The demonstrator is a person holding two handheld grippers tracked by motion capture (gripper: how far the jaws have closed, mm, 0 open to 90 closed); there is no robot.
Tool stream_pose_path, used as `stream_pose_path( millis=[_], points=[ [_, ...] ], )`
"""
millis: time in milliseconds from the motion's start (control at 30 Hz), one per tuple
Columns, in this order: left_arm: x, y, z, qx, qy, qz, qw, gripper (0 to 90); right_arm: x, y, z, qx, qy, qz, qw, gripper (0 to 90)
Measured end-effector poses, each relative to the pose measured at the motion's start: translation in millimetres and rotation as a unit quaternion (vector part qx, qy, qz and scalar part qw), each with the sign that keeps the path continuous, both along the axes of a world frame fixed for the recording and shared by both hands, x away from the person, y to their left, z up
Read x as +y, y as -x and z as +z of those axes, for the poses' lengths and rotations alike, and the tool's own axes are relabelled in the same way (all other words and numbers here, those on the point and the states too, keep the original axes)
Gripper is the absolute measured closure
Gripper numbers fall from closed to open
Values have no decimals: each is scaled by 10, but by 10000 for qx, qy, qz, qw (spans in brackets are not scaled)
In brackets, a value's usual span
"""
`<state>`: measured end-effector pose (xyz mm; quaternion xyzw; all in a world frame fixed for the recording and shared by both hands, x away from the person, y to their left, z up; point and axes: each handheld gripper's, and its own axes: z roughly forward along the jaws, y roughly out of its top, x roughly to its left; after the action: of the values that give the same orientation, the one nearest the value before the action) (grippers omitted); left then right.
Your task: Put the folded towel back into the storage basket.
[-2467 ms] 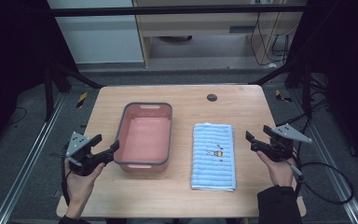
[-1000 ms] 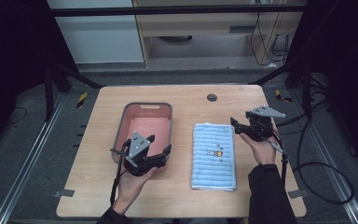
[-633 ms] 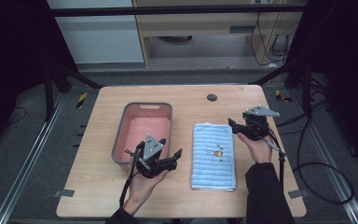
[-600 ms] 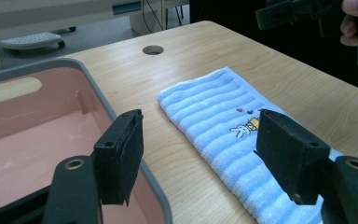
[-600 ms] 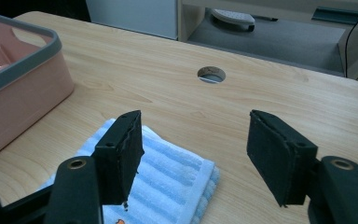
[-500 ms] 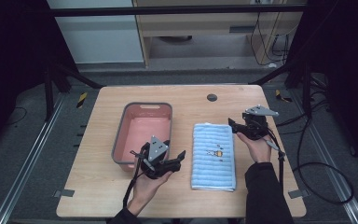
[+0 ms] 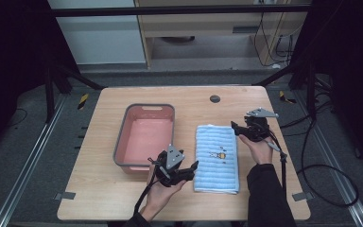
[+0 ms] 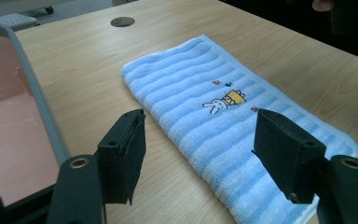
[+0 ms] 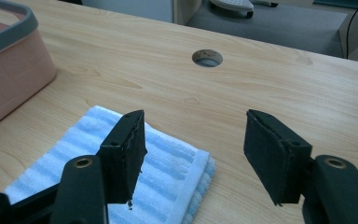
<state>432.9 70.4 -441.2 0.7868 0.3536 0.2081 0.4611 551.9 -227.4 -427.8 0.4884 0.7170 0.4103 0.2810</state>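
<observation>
From the high view, my left claw (image 7: pixel 189 170) had swung in from the counter's (image 7: pixel 123 198) left edge, across the front of the pink basin (image 7: pixel 144 137), to sit just beside the near left corner of the folded blue towel (image 7: pixel 217 158), while my right claw (image 7: pixel 238 128) had come in from the far right to the towel's far right corner; the towel itself lay flat where it had been, between the basin and my right hand. That told me both claws were now set for a two-corner pickup, probably to move the towel toward the basin. In the left gripper view, my left claw (image 8: pixel 198 140) stood wide, its jaws having just been closing a little, with the towel's (image 8: pixel 223 116) long edge below and between them but, as far as I could judge from that angle, not yet touched. In the right gripper view, my right claw (image 9: pixel 193 154) was also wide and had just been narrowing, straddling the towel's (image 9: pixel 135 186) corner above the counter (image 9: pixel 270 79), nothing pinched yet.
</observation>
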Motion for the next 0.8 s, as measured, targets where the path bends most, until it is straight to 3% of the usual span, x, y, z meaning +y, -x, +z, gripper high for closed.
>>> stream_pose_path(
  millis=[633, 800],
  points=[
    [-177, 23, -337, 306, -287, -135, 9990, 390, 26, -115, -339, 341, 30, 67, 9994, 410],
    [-191, 31, -407, 423, -260, -116, 9987, 408, 13, -140, -423, 454, 103, 62, 9989, 416]
  ],
)
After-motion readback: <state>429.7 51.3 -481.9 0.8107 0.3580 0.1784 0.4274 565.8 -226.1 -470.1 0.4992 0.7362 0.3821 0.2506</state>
